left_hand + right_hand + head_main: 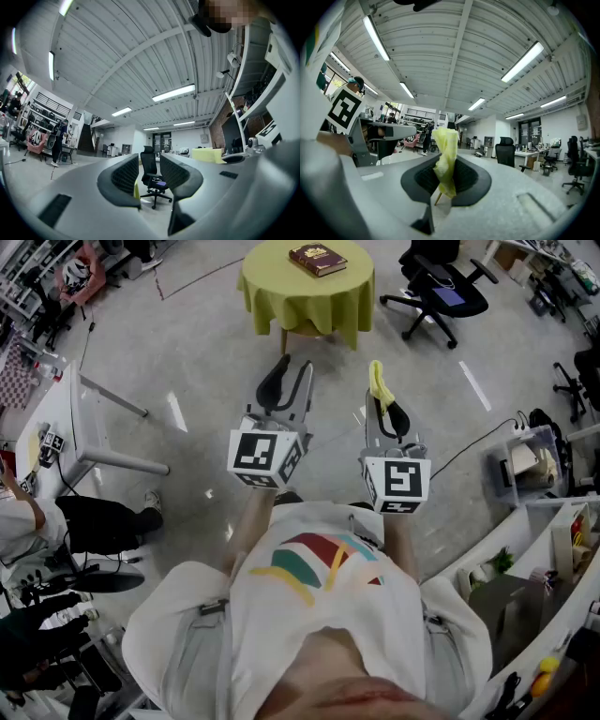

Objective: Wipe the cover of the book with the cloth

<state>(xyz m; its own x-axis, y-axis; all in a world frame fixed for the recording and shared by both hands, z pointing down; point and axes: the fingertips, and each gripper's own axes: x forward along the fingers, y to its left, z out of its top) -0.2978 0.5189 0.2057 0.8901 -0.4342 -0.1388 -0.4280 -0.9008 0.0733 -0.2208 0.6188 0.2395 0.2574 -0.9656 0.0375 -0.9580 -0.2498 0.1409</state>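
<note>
**Book dead ahead, well out of reach; cloth in right gripper**

- Book (318, 259) lies flat near the middle of the round surface (272, 292), which has a yellow-green cover. It is closed, cover up, and sits skewed to the person's line. Long axis is too small to call from the head view.
- It is straight ahead of both grippers and well apart from them, with open floor between. Sideways it falls between the two, so neither is clearly nearer.
- Right gripper (384, 407): fingers closed on the cloth (376, 381). It is a yellow strip, pinched low, and most of it stands bunched above the tips. The right gripper view confirms it: cloth (446, 157) clamped between the pads.
- Left gripper (288, 376): fingers (123, 176) roughly half apart with nothing between them. Only a far office chair shows through the gap.
- Judgement: wiping not started. The next move is an approach to the surface's near edge. The right one should lead since it carries the cloth, and the left is free to steady the book.
- Risk: bunched cloth gives a narrow wiping face.
</note>
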